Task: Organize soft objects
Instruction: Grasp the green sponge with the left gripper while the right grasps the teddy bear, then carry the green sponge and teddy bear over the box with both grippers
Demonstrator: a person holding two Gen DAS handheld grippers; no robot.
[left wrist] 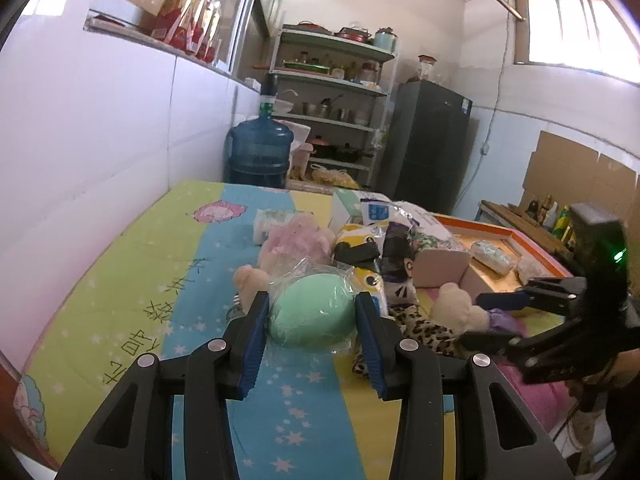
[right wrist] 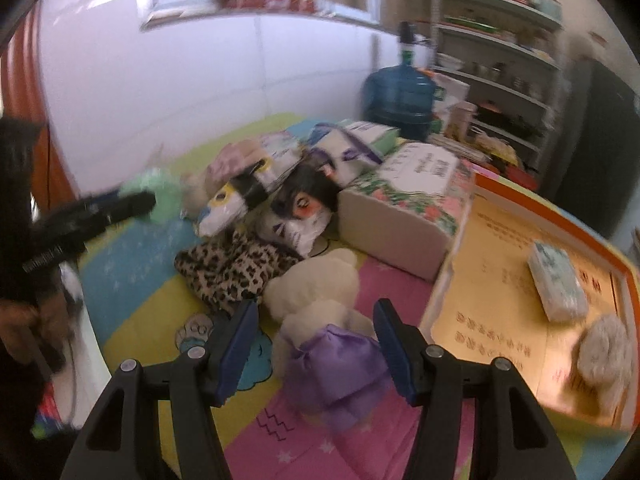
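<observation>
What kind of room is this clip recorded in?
Probably a home kitchen or pantry: a metal shelf rack holds pots and jars, a dark fridge stands beside it, and a blue water jug sits behind the cloth-covered table.

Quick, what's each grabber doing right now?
Left gripper: shut on the green sponge egg in plastic wrap.
Right gripper: open, around the white plush bear in a purple dress.

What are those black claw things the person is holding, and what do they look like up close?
They are hand-held grippers. The left gripper and the right gripper each have two angular black plastic arms with cut-out openings and round silver pins at the joints. Each finger ends in a ribbed blue pad. A small green light glows on the right one's body.
</observation>
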